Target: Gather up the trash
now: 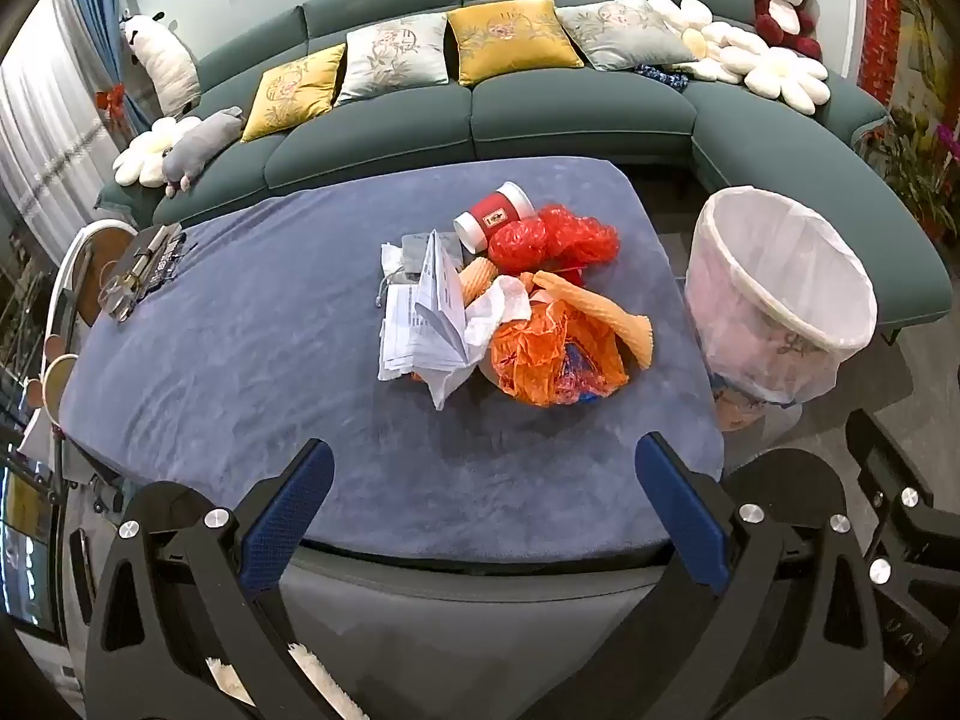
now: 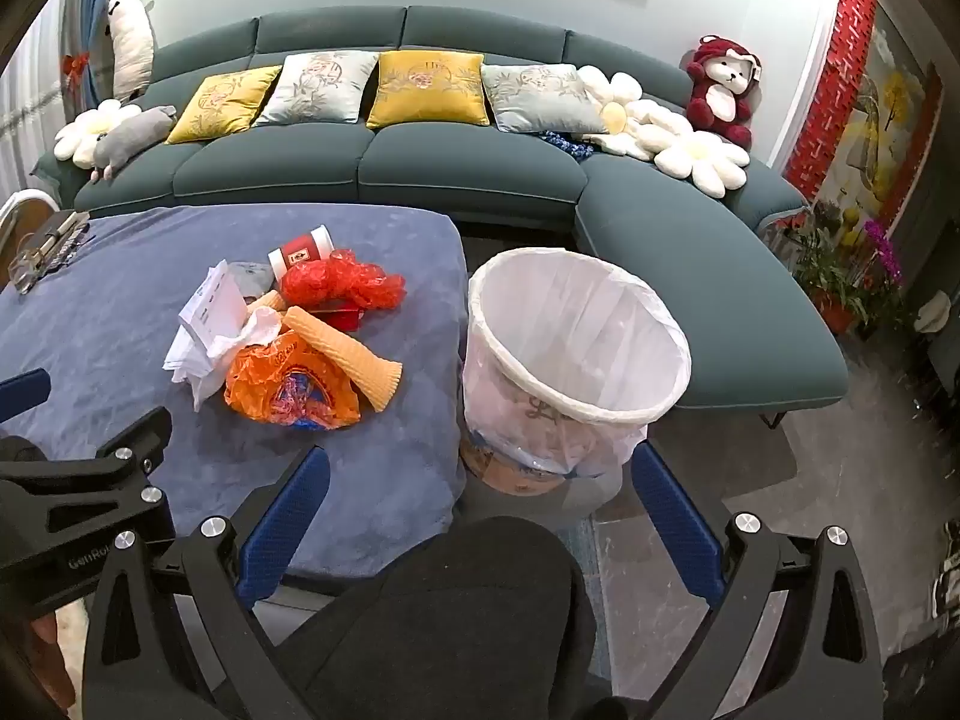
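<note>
White-lined bin point(image 2: 576, 354) stands beside table point(image 1: 240, 360); trash pile point(image 1: 498, 306) on table.

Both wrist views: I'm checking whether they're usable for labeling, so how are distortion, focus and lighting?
Left wrist view: strong fisheye bend curves the sofa and table edges, corners are black, and the trash pile is sharp under even indoor light. Right wrist view: same bend and dark corners, and the bin is sharp, with no harsh glare.
</note>
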### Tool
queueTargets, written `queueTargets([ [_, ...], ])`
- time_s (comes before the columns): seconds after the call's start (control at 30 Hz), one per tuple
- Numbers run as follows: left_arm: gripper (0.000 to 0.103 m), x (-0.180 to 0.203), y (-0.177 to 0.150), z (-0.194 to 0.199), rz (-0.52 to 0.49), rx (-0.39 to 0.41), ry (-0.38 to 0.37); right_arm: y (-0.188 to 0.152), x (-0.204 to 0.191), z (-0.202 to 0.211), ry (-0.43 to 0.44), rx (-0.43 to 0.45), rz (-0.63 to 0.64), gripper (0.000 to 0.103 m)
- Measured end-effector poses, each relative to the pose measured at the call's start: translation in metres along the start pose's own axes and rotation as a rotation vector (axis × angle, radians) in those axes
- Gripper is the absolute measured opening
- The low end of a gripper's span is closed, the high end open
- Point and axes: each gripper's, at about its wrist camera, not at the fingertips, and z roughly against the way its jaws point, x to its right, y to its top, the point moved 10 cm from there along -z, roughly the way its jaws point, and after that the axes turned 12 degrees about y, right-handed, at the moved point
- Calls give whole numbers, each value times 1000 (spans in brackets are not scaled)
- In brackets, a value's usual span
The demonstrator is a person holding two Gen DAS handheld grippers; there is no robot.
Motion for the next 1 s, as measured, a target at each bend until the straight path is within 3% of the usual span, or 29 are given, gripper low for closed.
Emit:
queueTargets([
  [0.23, 96, -3, 5, 1, -9, 31, 15, 1, 1, 1, -10, 10, 6, 96],
  [0.43, 96, -3, -4, 1, -3, -3, 4, 1, -3, -1, -10, 7, 11, 96],
  [1.0, 96, -3, -5, -1, -10, -5, 11, -1, 3, 0, -15, 7, 7, 96],
])
